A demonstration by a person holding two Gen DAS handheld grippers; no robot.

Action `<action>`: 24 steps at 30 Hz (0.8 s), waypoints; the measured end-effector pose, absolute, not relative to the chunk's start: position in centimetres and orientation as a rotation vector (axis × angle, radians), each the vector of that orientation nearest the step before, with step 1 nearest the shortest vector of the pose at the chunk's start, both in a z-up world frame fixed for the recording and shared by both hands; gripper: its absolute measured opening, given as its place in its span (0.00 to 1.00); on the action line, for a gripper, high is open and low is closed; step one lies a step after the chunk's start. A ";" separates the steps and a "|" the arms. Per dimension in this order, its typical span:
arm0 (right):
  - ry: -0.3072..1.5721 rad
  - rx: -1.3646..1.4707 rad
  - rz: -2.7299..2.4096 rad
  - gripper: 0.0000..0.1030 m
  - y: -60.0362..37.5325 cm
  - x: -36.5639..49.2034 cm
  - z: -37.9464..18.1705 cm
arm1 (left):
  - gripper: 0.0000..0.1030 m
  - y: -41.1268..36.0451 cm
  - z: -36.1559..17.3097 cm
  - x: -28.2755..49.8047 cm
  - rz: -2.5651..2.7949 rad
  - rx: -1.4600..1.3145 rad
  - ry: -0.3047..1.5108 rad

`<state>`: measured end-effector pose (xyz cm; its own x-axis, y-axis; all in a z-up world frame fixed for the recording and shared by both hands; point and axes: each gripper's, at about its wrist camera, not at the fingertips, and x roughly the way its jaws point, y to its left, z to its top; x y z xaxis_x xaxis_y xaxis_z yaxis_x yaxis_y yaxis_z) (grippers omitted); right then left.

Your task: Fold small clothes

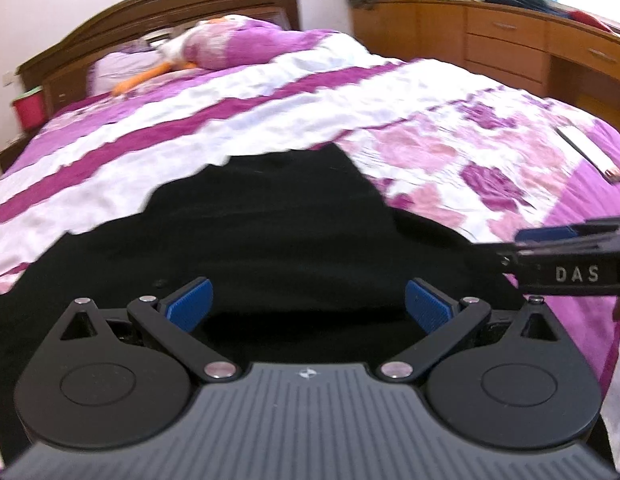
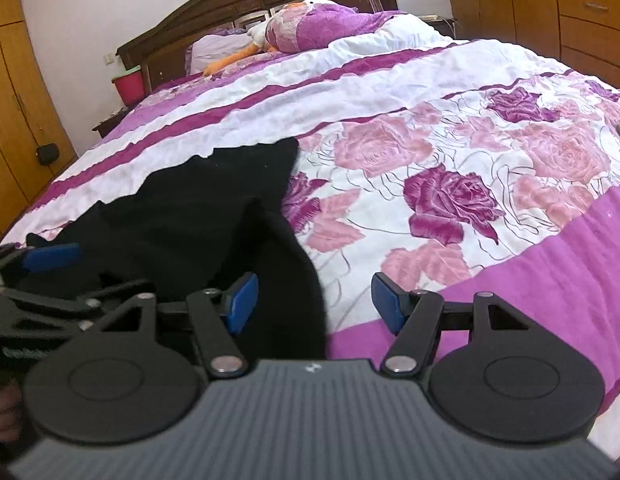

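A black garment [image 1: 269, 220] lies spread on the bed's floral cover, near the front edge. My left gripper [image 1: 308, 304] is open, low over the garment's near part, with nothing between its blue pads [image 1: 189, 304]. My right gripper [image 2: 312, 302] is open over the garment's right edge [image 2: 293, 264], its left pad [image 2: 241, 300] over black cloth and its right pad over the purple cover. The right gripper also shows at the right edge of the left wrist view [image 1: 570, 252]. The left gripper shows at the left edge of the right wrist view [image 2: 49, 260].
The bed [image 2: 450, 160] has a pink, purple and white rose cover, with pillows and an orange soft toy [image 2: 229, 60] at the wooden headboard. A wooden dresser [image 1: 510, 44] stands at the right. A red bin [image 2: 129, 86] is beside the headboard. A flat white object [image 1: 586, 152] lies on the cover at right.
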<state>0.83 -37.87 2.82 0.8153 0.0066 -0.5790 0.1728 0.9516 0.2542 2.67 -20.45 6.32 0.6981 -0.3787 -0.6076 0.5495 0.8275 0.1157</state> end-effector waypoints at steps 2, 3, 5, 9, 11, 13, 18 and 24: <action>0.613 0.317 -0.082 0.63 -38.2 0.8 2.6 | 1.00 -21.5 5.6 2.6 -0.546 0.330 0.599; 0.613 0.326 -0.080 0.63 -38.3 0.8 2.5 | 1.00 -21.9 5.4 2.4 -0.552 0.346 0.594; 0.615 0.343 -0.081 0.63 -38.6 0.8 2.3 | 0.98 -22.9 4.8 2.4 -0.554 0.388 0.581; 0.619 0.351 -0.073 0.63 -38.6 0.6 2.0 | 0.73 -24.5 3.2 2.6 -0.538 0.485 0.536; 0.620 0.352 -0.061 0.63 -38.6 0.5 2.0 | 0.51 -24.5 2.7 3.0 -0.560 0.484 0.544; 0.617 0.357 -0.050 0.63 -38.6 0.5 1.9 | 0.27 -23.9 2.8 3.4 -0.584 0.424 0.562; 0.623 0.362 -0.008 0.63 -38.0 0.6 1.8 | 0.17 -21.1 5.1 3.9 -0.552 0.251 0.533; 0.653 0.321 0.015 0.64 -36.5 1.2 1.3 | 0.17 -16.0 8.3 4.0 -0.394 0.119 0.460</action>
